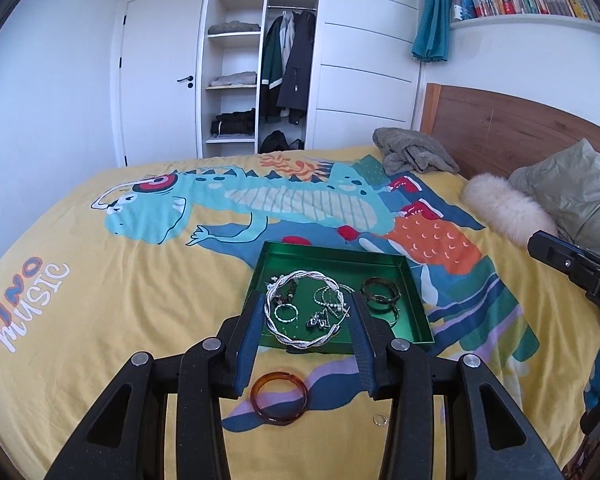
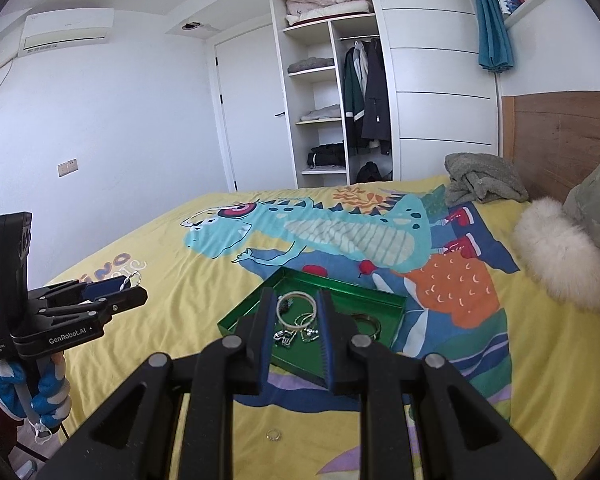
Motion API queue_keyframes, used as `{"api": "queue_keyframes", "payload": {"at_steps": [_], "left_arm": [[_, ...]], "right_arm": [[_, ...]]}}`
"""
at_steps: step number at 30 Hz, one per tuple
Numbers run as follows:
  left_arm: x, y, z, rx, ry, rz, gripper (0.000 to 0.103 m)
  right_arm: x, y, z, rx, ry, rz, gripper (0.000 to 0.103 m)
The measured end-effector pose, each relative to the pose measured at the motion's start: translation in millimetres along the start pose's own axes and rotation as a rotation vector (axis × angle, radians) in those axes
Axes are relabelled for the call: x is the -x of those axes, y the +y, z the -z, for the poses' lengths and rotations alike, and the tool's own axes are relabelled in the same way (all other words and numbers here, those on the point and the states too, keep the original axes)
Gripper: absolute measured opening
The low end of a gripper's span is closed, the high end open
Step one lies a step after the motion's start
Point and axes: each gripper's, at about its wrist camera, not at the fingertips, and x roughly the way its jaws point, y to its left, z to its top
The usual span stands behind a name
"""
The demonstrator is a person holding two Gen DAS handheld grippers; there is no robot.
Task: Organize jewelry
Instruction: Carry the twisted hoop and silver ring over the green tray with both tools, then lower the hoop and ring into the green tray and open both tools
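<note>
My left gripper [image 1: 305, 312] is shut on a silver braided bangle [image 1: 305, 308], held between its blue pads above the green tray [image 1: 416, 312]. The tray lies on the bed and holds a dark bangle [image 1: 380, 294], small silver rings and bead chains. In the right wrist view the left gripper [image 2: 130, 284] shows at the far left with the silver bangle [image 2: 134, 279] at its tip. My right gripper [image 2: 294, 320] is open and empty, above the near edge of the tray [image 2: 364, 296]. An amber bangle [image 1: 279, 398] and a small silver ring [image 1: 380, 419] lie on the cover, the ring [image 2: 274, 435] showing below my right gripper.
The bed has a yellow dinosaur cover [image 1: 100, 300]. A grey blanket [image 1: 414, 152], a white fluffy cushion [image 1: 504, 210] and a pillow [image 1: 572, 188] lie by the wooden headboard [image 1: 500, 128]. An open wardrobe [image 1: 260, 60] stands beyond the bed.
</note>
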Motion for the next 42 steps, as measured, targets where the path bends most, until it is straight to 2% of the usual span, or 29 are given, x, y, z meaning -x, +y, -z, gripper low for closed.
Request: {"api": "queue_keyframes", "payload": {"at_steps": [5, 12, 20, 24, 31, 35, 42], "left_arm": [[-64, 0, -6, 0.006, 0.075, -0.003, 0.042], [-151, -17, 11, -0.012, 0.198, 0.020, 0.042], [-218, -52, 35, -0.079, 0.289, 0.048, 0.042], [-238, -62, 43, -0.103, 0.318, 0.053, 0.042], [-254, -70, 58, -0.130, 0.362, 0.042, 0.042], [-256, -68, 58, -0.129, 0.363, 0.035, 0.042], [-265, -69, 55, -0.191, 0.361, -0.019, 0.042]], "right_arm": [[-57, -22, 11, -0.030, 0.060, 0.002, 0.019], [-152, -52, 61, -0.067, 0.223, 0.012, 0.019], [-209, -78, 105, -0.056, 0.352, 0.021, 0.019], [-220, -81, 114, -0.019, 0.397, 0.022, 0.019], [-230, -81, 121, 0.031, 0.425, 0.012, 0.019], [-236, -78, 121, 0.070, 0.453, 0.016, 0.019], [-247, -73, 119, 0.140, 0.527, 0.025, 0.019]]}}
